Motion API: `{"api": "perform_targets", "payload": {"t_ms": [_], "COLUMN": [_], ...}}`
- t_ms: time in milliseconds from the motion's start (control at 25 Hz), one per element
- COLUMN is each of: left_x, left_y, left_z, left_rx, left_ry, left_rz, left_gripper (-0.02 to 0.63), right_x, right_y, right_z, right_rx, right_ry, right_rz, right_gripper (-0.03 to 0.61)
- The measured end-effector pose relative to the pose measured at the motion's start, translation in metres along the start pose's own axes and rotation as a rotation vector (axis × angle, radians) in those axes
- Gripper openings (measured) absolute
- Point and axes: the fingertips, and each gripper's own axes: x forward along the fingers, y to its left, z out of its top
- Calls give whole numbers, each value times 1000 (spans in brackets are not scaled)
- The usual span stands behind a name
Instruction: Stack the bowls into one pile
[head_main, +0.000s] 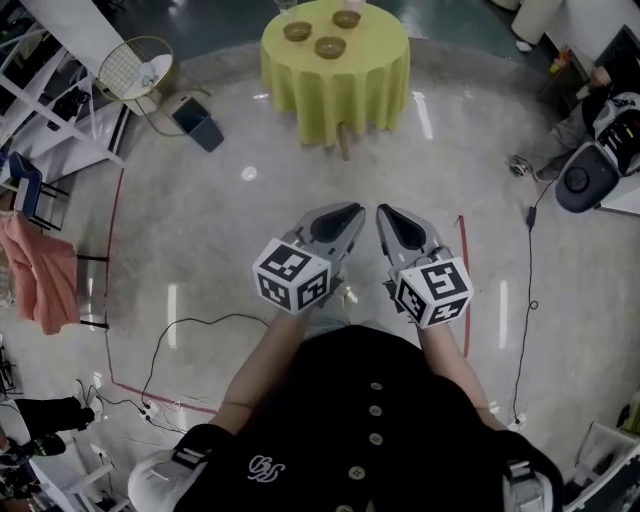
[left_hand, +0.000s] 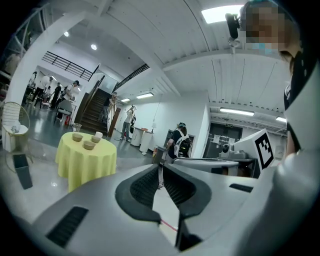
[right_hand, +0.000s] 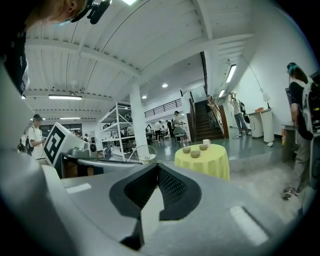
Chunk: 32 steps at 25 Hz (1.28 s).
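— Left gripper (head_main: 352, 210) and right gripper (head_main: 385, 214)?
— Both closed, empty, held side by side, tips close, pointing nearly level.
— Bowls (head_main: 330, 46)?
— Three, well ahead of both grippers, unstacked on the yellow table (head_main: 335, 95).

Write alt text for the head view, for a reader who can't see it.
Seen from above, a person holds a left gripper and right gripper side by side, both shut and empty, pointing toward a round table draped in yellow cloth some way ahead. On it sit three brown bowls, apart and unstacked.
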Motion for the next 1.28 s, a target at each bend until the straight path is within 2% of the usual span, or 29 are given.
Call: {"api": "perform_targets", "payload": {"t_ms": [320,600,1000,1280], "left_x": [50,77,113,162], "left_y": [76,125,183,224], "left_z": [48,73,77,85], "left_rx": [22,16,-26,-41], "left_ry": [-11,13,33,13], "left_rz": [-24,-56,-31,-2], "left_gripper": [37,37,37,37], "right_x": [87,141,197,246], "right_y": [-41,-60,-91,-150], "right_z": [37,54,48,58], "right_rx": [4,7,9,-3], "right_ry": [-7,-10,51,38], "right_rz": [-22,-61,-40,-29], "right_gripper": [3,3,3,3]}}
